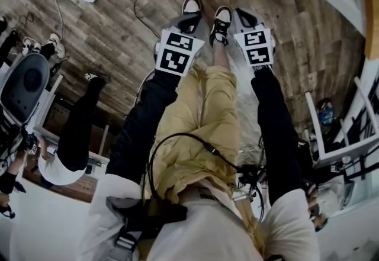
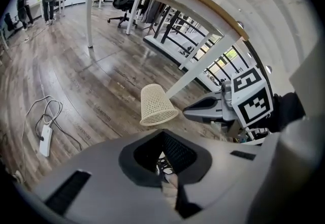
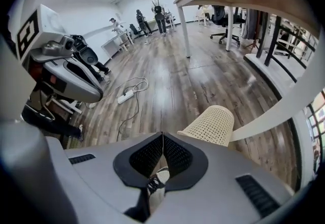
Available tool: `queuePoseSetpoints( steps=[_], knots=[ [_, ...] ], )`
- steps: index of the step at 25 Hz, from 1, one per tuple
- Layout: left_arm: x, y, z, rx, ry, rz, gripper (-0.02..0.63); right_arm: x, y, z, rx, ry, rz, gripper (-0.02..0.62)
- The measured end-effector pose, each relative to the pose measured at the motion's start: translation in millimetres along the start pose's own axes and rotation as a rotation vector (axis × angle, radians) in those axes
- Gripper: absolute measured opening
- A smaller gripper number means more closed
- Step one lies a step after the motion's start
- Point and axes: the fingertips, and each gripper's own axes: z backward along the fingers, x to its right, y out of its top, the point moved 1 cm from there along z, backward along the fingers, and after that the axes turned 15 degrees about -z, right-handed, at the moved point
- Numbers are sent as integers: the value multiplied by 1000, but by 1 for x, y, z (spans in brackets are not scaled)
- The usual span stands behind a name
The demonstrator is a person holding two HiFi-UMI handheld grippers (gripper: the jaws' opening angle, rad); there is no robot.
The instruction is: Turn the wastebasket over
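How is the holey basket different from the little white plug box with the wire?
The wastebasket is cream, and the power strip is white. The wastebasket is mesh full of holes, while the power strip looks solid. The wastebasket stands tall with its wide rim down, while the power strip lies flat with a cable running from it. Both rest on the wooden floor.
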Motion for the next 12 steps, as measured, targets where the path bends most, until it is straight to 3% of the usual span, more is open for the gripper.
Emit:
queuePoseSetpoints(
  steps=[9,12],
  knots=[
    [-23,4,-54,-14,-18,39,2,42,-3,-57,-163,-8,252,23],
    [-29,6,-70,-15,-24,36,2,55,-8,-75,-208,-13,285,23]
  ],
)
